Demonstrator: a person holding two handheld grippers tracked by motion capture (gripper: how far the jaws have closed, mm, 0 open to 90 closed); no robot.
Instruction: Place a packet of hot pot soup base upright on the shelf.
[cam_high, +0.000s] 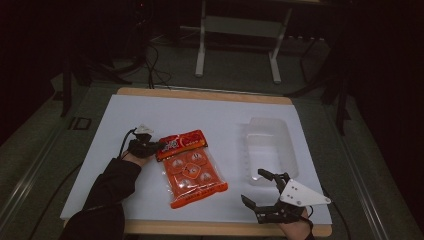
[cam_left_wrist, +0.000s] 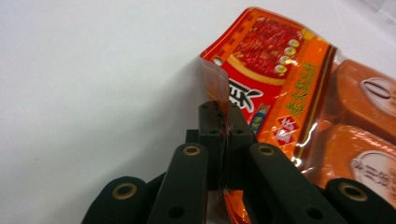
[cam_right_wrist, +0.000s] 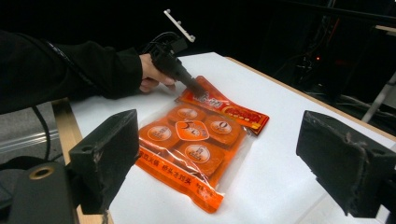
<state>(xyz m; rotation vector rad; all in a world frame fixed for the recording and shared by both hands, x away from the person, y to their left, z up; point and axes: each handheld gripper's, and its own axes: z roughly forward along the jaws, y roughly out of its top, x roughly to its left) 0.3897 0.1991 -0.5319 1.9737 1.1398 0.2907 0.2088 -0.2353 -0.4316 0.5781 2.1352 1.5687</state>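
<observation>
A: High view, status?

B: The orange snack packet (cam_high: 192, 167) lies at table centre. My left gripper (cam_high: 156, 145), at its 10 o'clock corner, grips the header. My right gripper (cam_high: 260, 187) hovers at the packet's 3 o'clock, jaws spread wide, empty. The clear tray (cam_high: 292, 150) sits at 1 o'clock from it.

A: Left gripper view?

B: Jaws closed on the packet's header edge (cam_left_wrist: 224, 93), film pinched between them.

A: Right gripper view?

B: Pads (cam_right_wrist: 109, 149) far apart, nothing held; packet (cam_right_wrist: 196, 149) ahead.

A: Step?

B: I judge: grasp made. Next likely requires lifting toward the tray, right gripper supporting the sagging end.
</observation>
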